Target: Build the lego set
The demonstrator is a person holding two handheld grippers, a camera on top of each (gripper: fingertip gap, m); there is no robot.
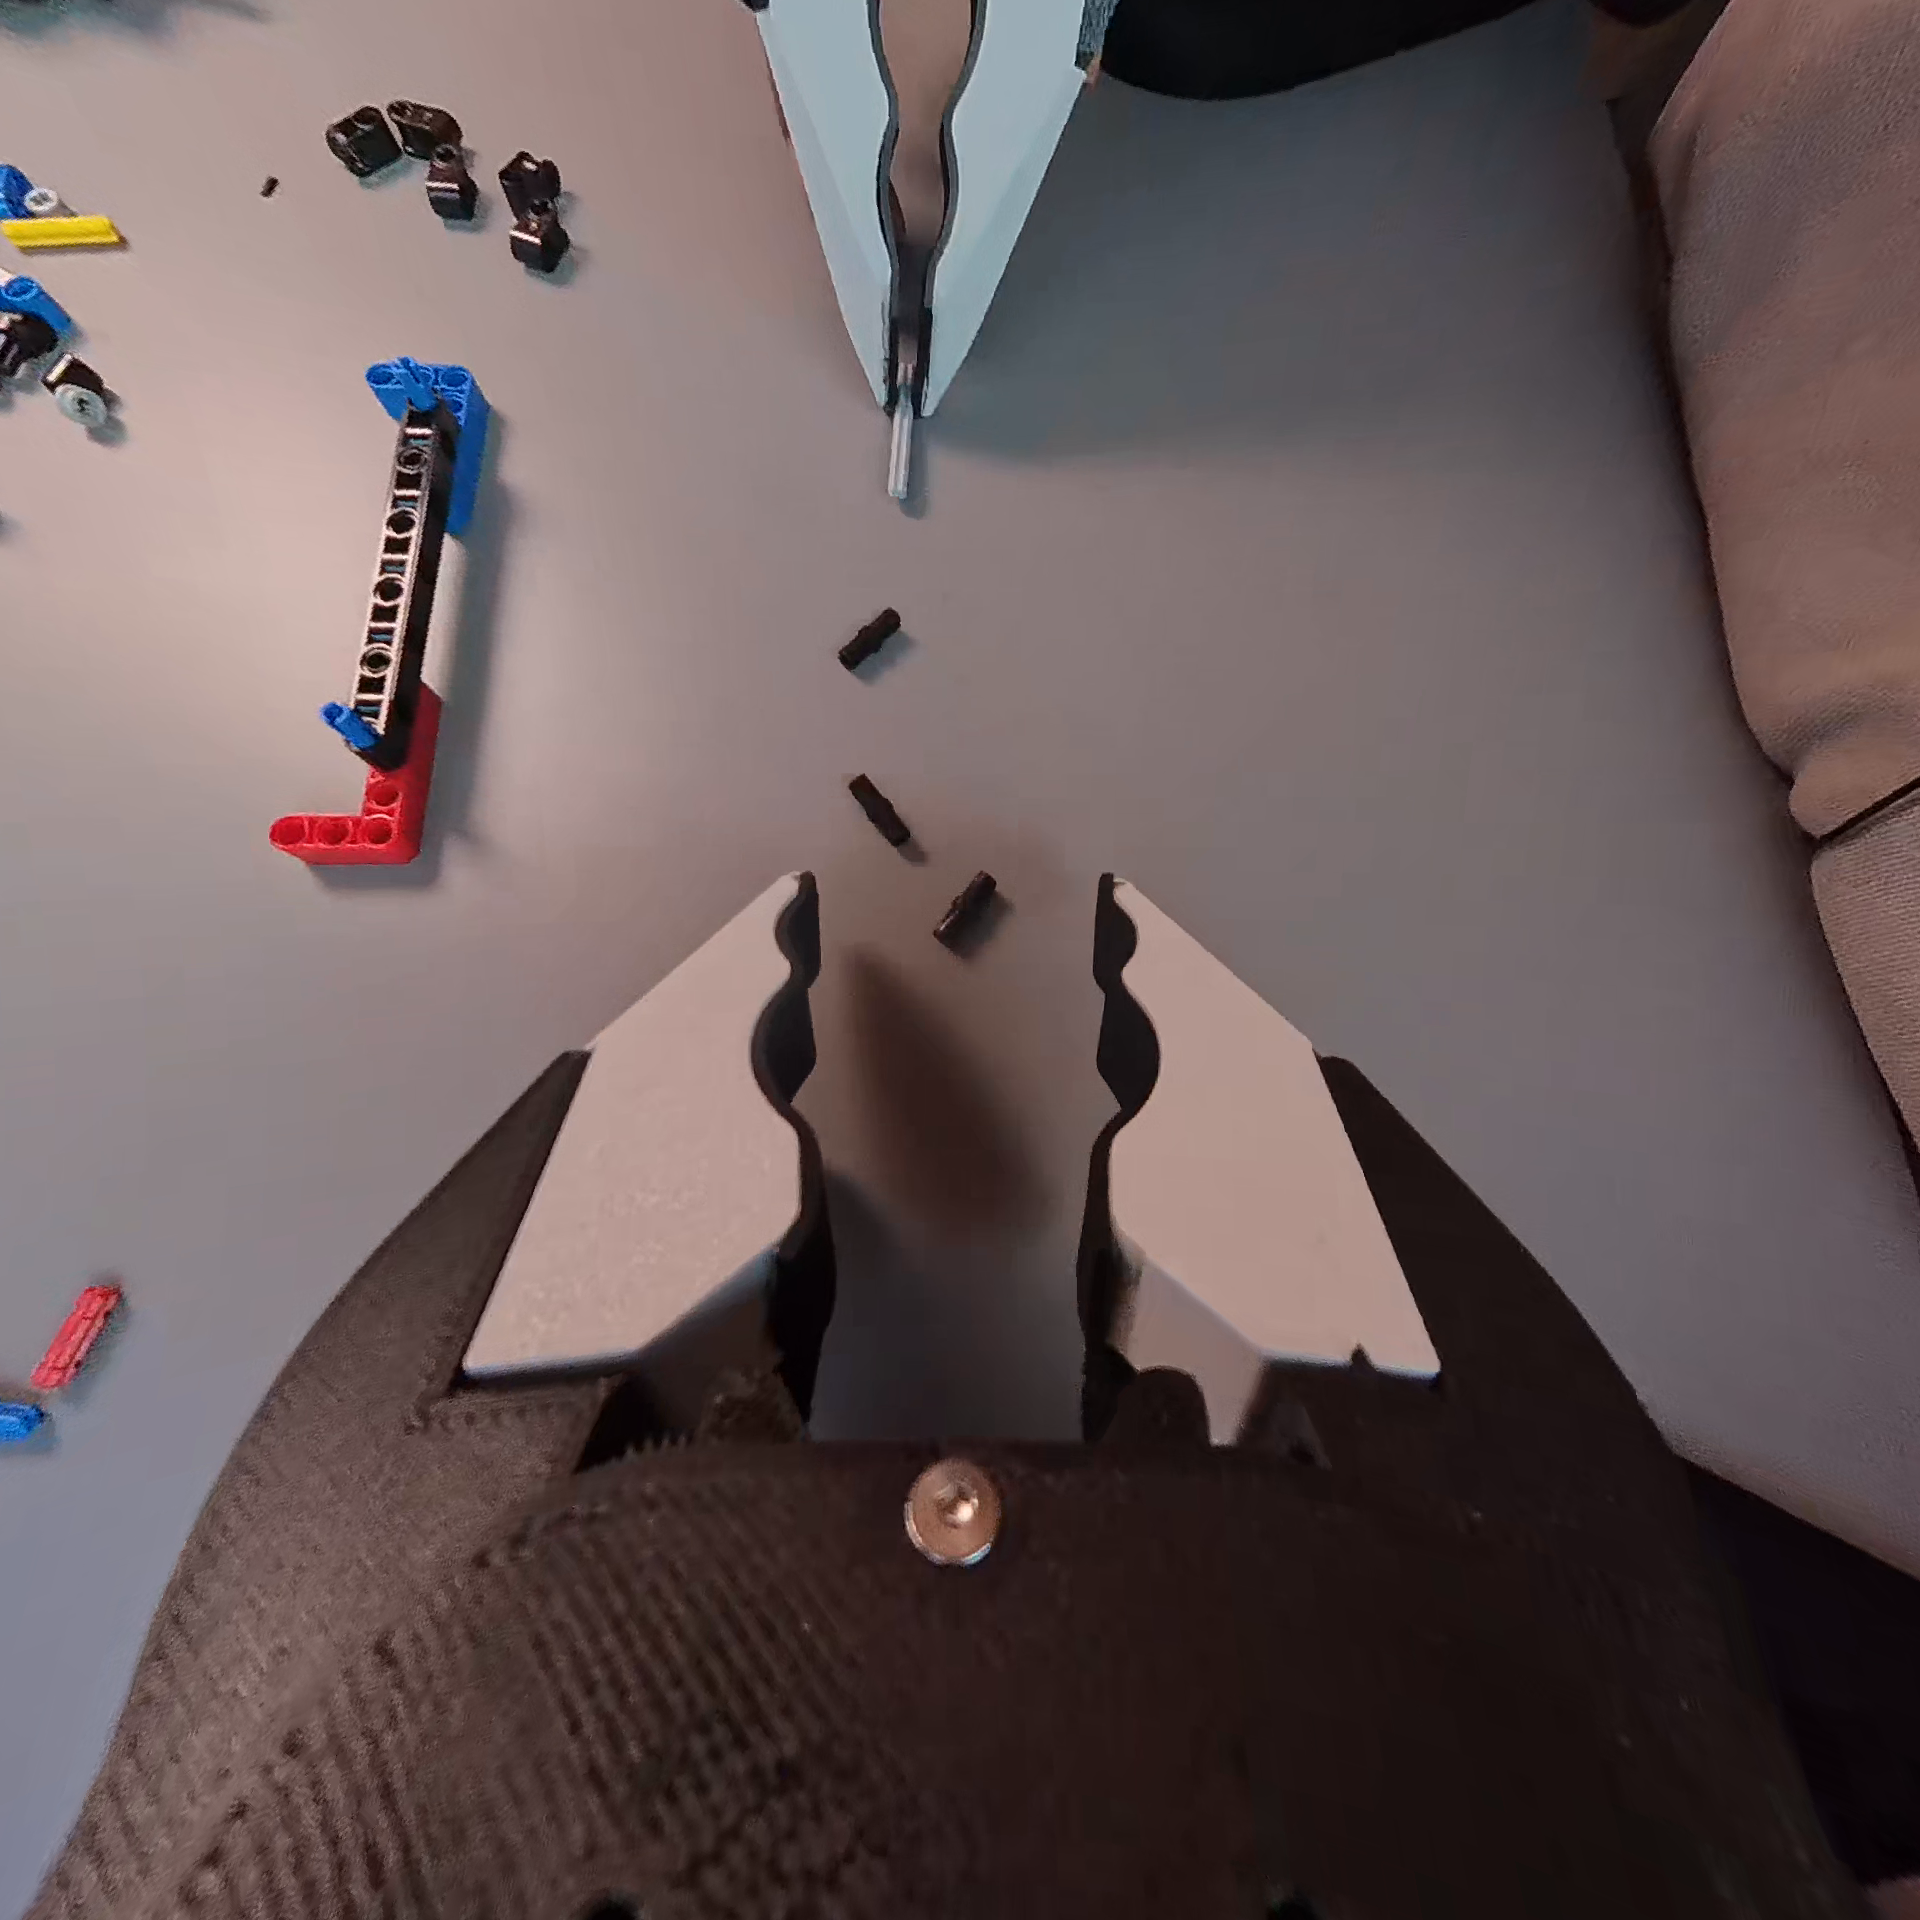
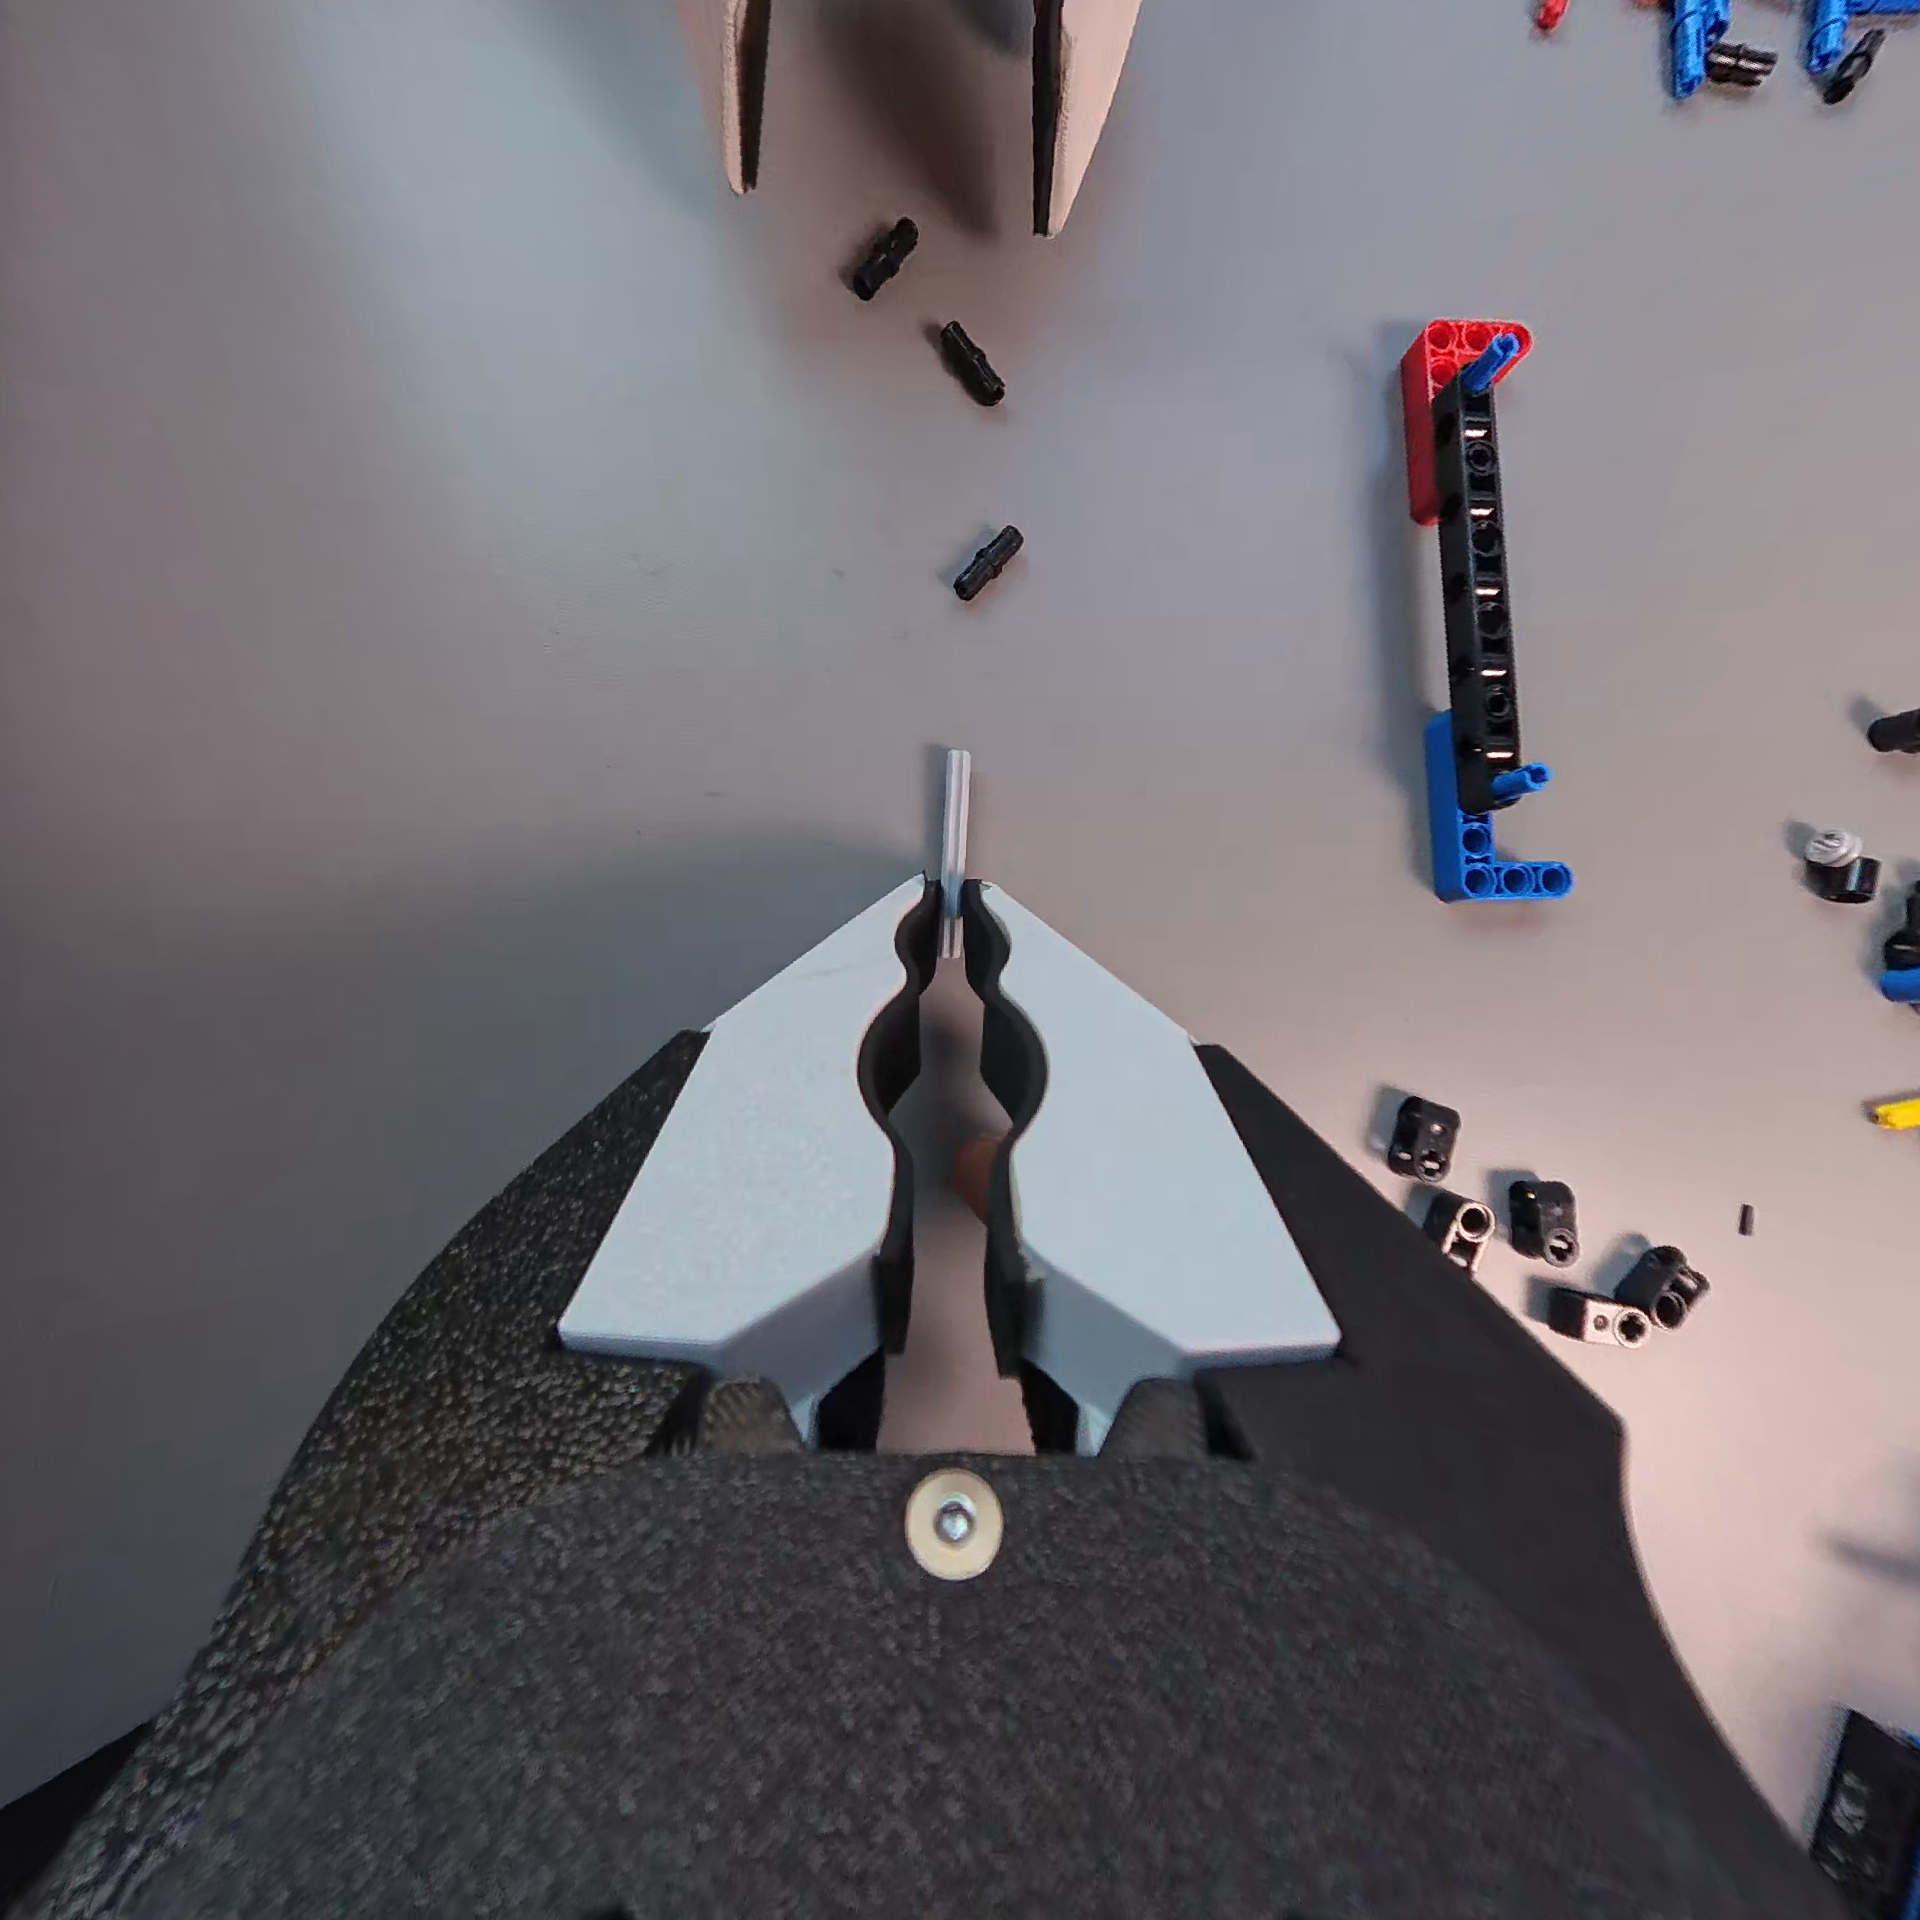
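My left gripper (image 1: 956,883) is open and empty above the grey table, with a black pin (image 1: 965,912) between its tips. Two more black pins (image 1: 871,637) (image 1: 880,809) lie just ahead. My right gripper (image 2: 948,885) is shut on a light grey axle (image 2: 955,831) that sticks out past its tips; it faces the left one and shows in the left wrist view (image 1: 906,400). The three pins lie between the grippers, also in the right wrist view (image 2: 987,562). A partial build of a black beam with red and blue L-beams (image 1: 400,603) lies to the left, and shows in the right wrist view (image 2: 1475,613).
Several black connectors (image 1: 447,171) lie at the far left, also in the right wrist view (image 2: 1538,1226). Blue, yellow and red loose parts (image 1: 52,229) (image 1: 75,1335) sit along the left edge. A grey cushion (image 1: 1787,416) borders the table on the right. The grippers' ends are close to 12 cm from one another.
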